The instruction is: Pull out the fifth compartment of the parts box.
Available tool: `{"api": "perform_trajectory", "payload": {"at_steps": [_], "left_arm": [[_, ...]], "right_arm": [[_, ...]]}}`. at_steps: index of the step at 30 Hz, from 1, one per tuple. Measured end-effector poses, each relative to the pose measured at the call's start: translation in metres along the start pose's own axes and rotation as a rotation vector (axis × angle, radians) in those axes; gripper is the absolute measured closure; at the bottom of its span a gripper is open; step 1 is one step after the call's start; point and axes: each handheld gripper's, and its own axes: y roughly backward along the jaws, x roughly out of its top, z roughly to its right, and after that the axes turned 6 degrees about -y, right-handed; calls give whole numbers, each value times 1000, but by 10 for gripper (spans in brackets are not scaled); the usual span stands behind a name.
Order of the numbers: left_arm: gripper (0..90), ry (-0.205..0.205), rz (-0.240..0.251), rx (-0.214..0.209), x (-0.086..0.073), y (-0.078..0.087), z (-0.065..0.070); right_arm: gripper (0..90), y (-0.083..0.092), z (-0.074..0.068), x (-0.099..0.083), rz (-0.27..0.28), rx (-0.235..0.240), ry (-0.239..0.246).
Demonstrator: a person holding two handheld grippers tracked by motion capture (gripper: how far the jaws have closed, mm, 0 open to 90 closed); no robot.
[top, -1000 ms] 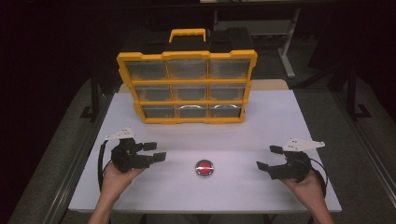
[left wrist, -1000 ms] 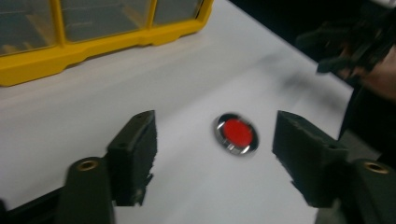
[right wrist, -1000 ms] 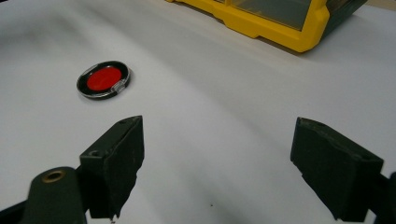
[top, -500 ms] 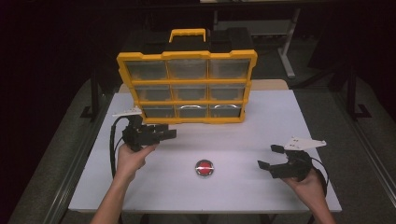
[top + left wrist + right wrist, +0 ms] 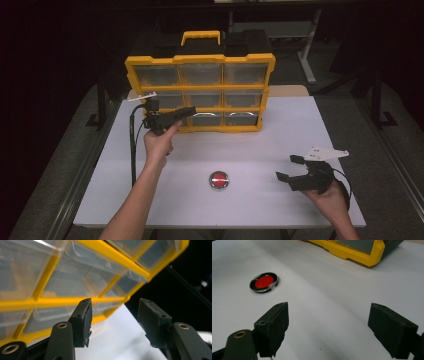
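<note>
A yellow organiser point(image 5: 200, 90) with three rows of clear drawers stands upright at the back of the white table point(image 5: 300, 130). My left gripper point(image 5: 190, 111) is raised in front of its lower left drawers, jaws open with nothing between them. In the left gripper view the drawers point(image 5: 75, 277) loom just beyond the open left gripper point(image 5: 113, 320). A small round case with a red disc point(image 5: 218, 180) lies near the table's front middle. My right gripper point(image 5: 287, 170) rests low at the front right, open wide and empty; the disc point(image 5: 264, 282) lies ahead of it to the left.
The organiser has a yellow carry handle point(image 5: 201, 36) on top and its corner point(image 5: 362, 252) reaches into the right gripper view. A black cable point(image 5: 132, 145) hangs from the left gripper. Dark floor and table frames surround the table.
My left gripper has lifted off the front left of the table and travelled forward to the organiser's lower left drawers. The right gripper has hardly moved.
</note>
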Motion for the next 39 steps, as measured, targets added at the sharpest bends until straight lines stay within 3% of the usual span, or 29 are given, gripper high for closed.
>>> {"api": "perform_trajectory", "payload": {"at_steps": [5, 9, 16, 24, 39], "left_arm": [[520, 43, 32, 3, 2, -13, -2], [622, 57, 62, 18, 3, -25, -4], [667, 90, 84, 22, 7, -37, -7], [748, 116, 110, 10, 6, -42, -9], [779, 179, 139, -5, 4, -46, -7]], "right_arm": [[160, 0, 1, 0, 3, 4, -3], [159, 0, 2, -2, -2, 6, -1], [159, 1, 4, -2, 4, 10, -5], [159, 1, 3, -2, 3, 12, -2], [159, 0, 3, -3, -1, 14, 1]]}}
